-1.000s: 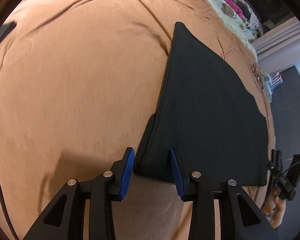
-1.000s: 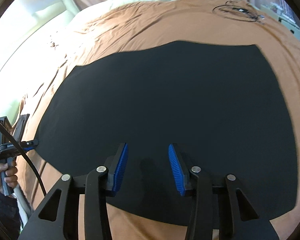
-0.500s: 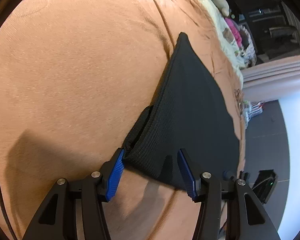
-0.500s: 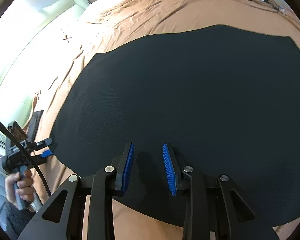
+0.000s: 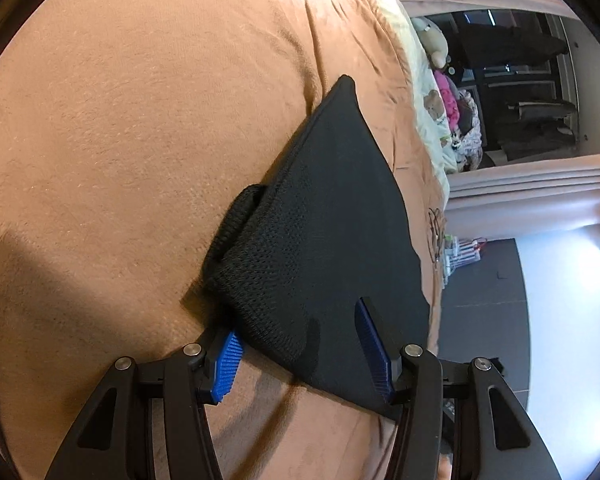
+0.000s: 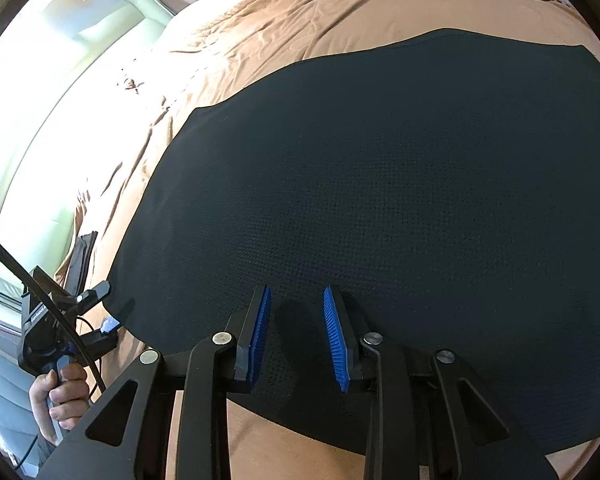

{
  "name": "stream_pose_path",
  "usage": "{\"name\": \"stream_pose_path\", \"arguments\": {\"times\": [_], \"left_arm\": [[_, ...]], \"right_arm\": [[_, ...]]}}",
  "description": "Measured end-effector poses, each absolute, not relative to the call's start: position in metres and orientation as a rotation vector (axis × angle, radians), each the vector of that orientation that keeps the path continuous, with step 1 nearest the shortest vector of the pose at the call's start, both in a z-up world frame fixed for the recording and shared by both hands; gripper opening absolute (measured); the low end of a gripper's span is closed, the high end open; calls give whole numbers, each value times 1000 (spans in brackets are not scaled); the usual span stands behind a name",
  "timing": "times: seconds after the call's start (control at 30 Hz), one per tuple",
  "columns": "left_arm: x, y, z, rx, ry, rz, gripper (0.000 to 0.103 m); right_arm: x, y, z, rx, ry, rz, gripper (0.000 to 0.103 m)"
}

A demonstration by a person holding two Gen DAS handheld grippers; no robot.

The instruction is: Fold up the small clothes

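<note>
Black knit garment is being laid flat on the tan bedspread, near its front edge, a folded band sticking out at the garment's left side.

Left gripper is being held at the garment's near left corner: jaws are standing apart, one blue pad slid under the corner edge, the other over the top of the cloth. Cloth is sitting between the pads but is not being pinched; grip is released.

In the right wrist view the garment is being seen spread wide across the bedspread. Right gripper is being held over the garment's near edge, jaws narrowed but still apart, nothing clamped; whether the tips are touching fabric cannot be told. A hand is being seen at far left, gripping the left tool's handle by the bedspread's left edge.
</note>
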State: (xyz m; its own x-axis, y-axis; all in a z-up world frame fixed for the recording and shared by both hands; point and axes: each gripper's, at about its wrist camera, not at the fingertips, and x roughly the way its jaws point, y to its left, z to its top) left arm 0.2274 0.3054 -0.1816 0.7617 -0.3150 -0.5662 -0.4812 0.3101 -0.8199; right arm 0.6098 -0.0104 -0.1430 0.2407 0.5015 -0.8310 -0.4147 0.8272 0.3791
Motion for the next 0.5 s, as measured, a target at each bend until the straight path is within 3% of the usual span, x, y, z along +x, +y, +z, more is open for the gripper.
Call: {"name": "stream_pose_path", "arguments": {"times": [0.2,0.27,0.37,0.5], "left_arm": [[231,312,-174,-1186,716,243,52],[233,313,-175,-1150,741,268,33],[233,311,-174,-1085,775,292,11],[233,308,-155,-1010,760,294,6]], "right_arm": [[610,-5,-140,94,1161,623,25],[608,-6,-137,103,1152,623,23],[603,-3,-140,101,1151,630,11],[592,0,-150,77,1174,623,3]]}}
